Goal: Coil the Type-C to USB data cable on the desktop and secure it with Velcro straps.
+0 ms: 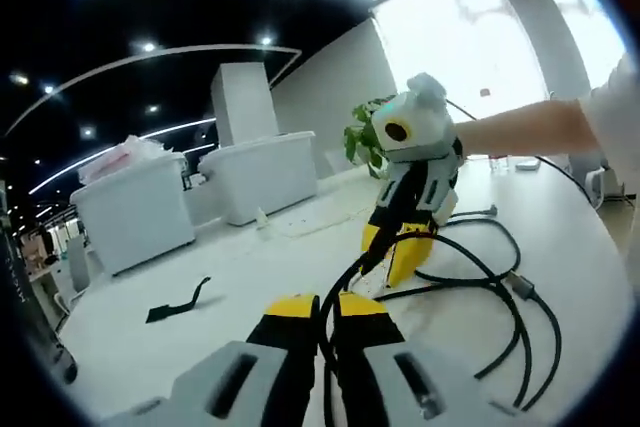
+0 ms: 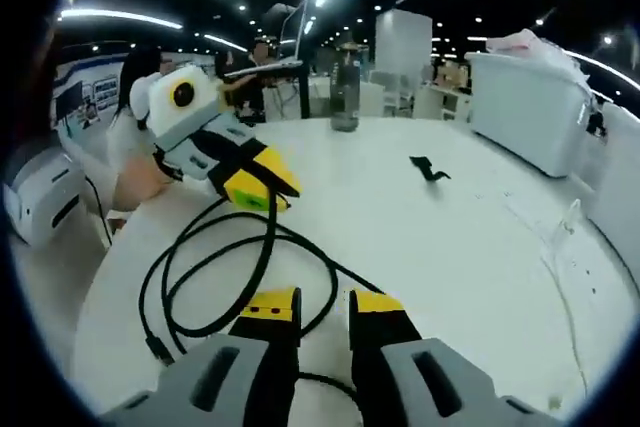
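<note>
Left gripper view: left tool (image 1: 321, 309) clamped on cable (image 1: 500, 277); right tool (image 2: 322, 307) apart. Loosely looped on table (image 2: 420, 237), likely half-coiled; strap (image 2: 428, 168) untouched.

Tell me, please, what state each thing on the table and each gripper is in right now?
Cable: partly looped on the table, not yet tied, held at one stretch by the left gripper.
Left gripper: shut on the cable.
Right gripper: open, jaws apart above the cable.
Strap: lying loose on the table, apart from the cable, unused.
Bottle: standing upright at the far edge of the table.
</note>
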`<state>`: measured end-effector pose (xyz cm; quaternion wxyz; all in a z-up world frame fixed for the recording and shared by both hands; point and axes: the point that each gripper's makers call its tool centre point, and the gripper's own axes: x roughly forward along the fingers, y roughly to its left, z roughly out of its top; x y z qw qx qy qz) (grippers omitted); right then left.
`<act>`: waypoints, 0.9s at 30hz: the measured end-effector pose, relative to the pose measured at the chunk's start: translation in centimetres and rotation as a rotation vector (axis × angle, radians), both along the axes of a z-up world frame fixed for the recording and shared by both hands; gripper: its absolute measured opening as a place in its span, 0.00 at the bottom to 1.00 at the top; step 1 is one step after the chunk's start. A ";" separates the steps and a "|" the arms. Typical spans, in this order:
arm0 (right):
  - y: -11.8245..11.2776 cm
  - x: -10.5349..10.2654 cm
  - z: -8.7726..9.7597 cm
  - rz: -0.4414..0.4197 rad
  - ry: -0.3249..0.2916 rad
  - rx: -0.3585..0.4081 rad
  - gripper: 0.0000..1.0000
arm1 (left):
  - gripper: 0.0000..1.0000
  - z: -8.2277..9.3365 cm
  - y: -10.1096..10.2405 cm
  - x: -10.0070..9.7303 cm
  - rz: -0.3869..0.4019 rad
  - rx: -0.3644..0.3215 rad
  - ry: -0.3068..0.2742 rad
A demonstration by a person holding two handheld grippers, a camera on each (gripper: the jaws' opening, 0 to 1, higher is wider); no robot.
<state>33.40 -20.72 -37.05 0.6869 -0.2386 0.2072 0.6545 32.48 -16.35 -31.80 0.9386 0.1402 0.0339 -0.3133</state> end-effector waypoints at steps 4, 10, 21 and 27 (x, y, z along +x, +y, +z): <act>0.5 0.0 -1.5 0.020 -0.037 -0.064 0.19 | 0.07 -0.3 -0.1 -0.2 -0.005 0.031 -0.012; 0.8 0.4 -1.1 0.029 -0.064 -0.069 0.19 | 0.07 -0.5 0.3 0.0 0.001 0.008 0.000; 0.5 5.4 -0.8 -0.042 -0.173 -0.059 0.27 | 0.07 -0.7 0.6 0.1 0.009 0.001 0.014; -0.4 6.3 -1.0 -0.108 -0.113 -0.018 0.24 | 0.07 -1.0 0.7 0.5 0.012 -0.003 0.028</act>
